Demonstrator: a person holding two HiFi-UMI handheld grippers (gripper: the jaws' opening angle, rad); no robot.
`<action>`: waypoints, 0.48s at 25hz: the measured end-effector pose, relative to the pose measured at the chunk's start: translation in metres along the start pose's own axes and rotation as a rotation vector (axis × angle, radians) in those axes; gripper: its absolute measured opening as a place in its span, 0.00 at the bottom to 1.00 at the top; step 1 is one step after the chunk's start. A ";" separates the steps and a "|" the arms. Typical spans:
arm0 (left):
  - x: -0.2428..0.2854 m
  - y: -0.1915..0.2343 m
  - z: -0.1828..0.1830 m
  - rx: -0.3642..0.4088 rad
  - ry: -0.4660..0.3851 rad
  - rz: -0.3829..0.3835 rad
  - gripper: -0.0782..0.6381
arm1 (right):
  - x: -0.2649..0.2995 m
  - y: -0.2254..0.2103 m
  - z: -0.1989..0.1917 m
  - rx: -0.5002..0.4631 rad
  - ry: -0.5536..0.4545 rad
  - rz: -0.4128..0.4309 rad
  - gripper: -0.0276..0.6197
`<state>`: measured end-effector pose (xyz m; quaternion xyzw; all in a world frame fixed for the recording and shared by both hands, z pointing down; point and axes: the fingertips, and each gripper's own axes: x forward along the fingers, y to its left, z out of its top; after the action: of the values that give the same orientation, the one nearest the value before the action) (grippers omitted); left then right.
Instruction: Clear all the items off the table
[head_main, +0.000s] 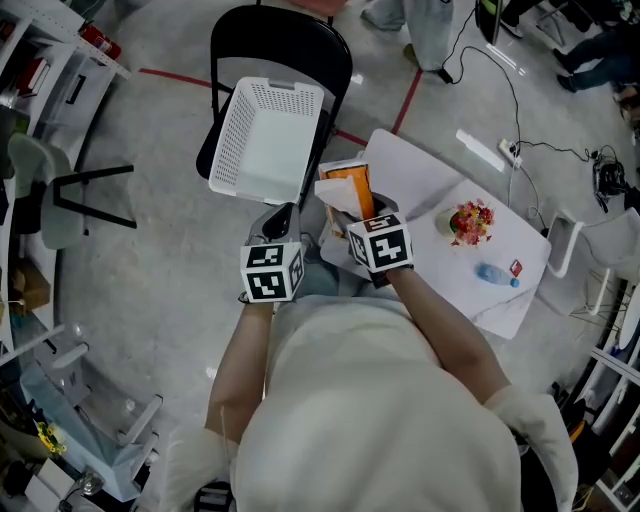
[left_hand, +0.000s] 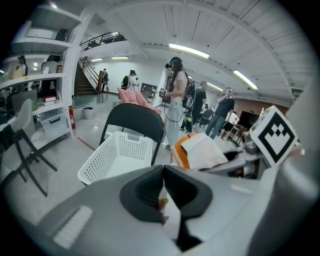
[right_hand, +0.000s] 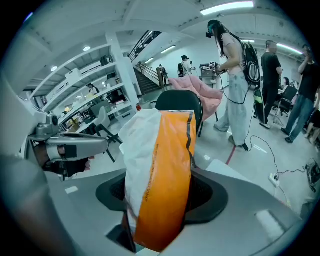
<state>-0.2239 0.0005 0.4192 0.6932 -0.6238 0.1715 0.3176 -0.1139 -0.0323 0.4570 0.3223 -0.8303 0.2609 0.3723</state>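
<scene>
So: R gripper (right_hand: 161, 192) jaws pinch an orange-and-white packet (right_hand: 165, 165) across its middle. The pkt stands upright between the pads and sticks out well past the tips. From the head view it hangs just right of the white perforated basket (head_main: 232, 130), which sits on a black chair (head_main: 290, 40), and by the near-left corner of the white table (head_main: 420, 180). L gripper (left_hand: 163, 187) has its jaws pressed together w/ nothing held, and it points at the basket, just left of the R one.

On the table, well apart from both grippers: a colourful bunch (head_main: 471, 222) (flowers or sweets, can't tell), a blue bottle (head_main: 495, 274) on its side, and a small red-white item (head_main: 516, 267) beside it.

Writing: one thin dark line of print runs along the pkt's orange side, too small to read.
</scene>
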 end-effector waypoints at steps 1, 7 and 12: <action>0.001 0.007 0.001 -0.003 0.002 0.002 0.13 | 0.005 0.005 0.004 -0.005 0.003 0.005 0.47; 0.004 0.050 0.005 -0.019 0.021 0.024 0.13 | 0.039 0.034 0.030 -0.032 0.024 0.035 0.47; 0.008 0.083 0.011 -0.036 0.030 0.030 0.13 | 0.069 0.053 0.046 -0.059 0.054 0.051 0.47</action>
<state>-0.3046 -0.0144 0.4351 0.6752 -0.6324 0.1755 0.3367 -0.2084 -0.0521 0.4738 0.2825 -0.8353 0.2542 0.3973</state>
